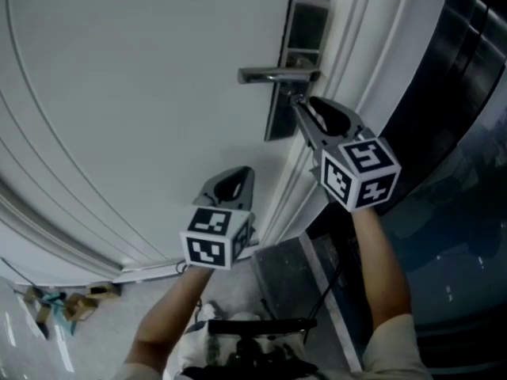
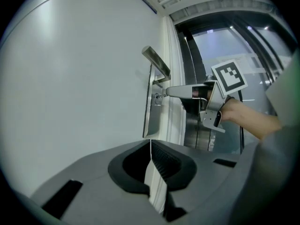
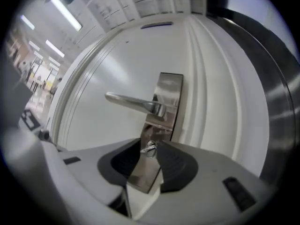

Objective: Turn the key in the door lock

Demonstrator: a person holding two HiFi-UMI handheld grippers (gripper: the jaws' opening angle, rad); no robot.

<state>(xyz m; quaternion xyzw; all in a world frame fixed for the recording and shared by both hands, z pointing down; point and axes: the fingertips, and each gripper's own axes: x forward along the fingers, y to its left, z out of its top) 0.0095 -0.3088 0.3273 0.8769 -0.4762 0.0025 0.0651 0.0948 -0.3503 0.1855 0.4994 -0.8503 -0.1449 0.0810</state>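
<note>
A white door carries an upright steel lock plate with a lever handle pointing left. Below the handle a small key sticks out of the plate, its bow lying almost level. My right gripper points level at it with its jaws apart: the key sits between the tips, and the pads stand off it. The head view shows that gripper at the plate's lower half. My left gripper hangs lower and to the left, near the door, shut on nothing.
The moulded door frame runs just right of the plate, with dark glass panels beyond it. A metal threshold lies below. Small bits of litter sit on the floor at the lower left.
</note>
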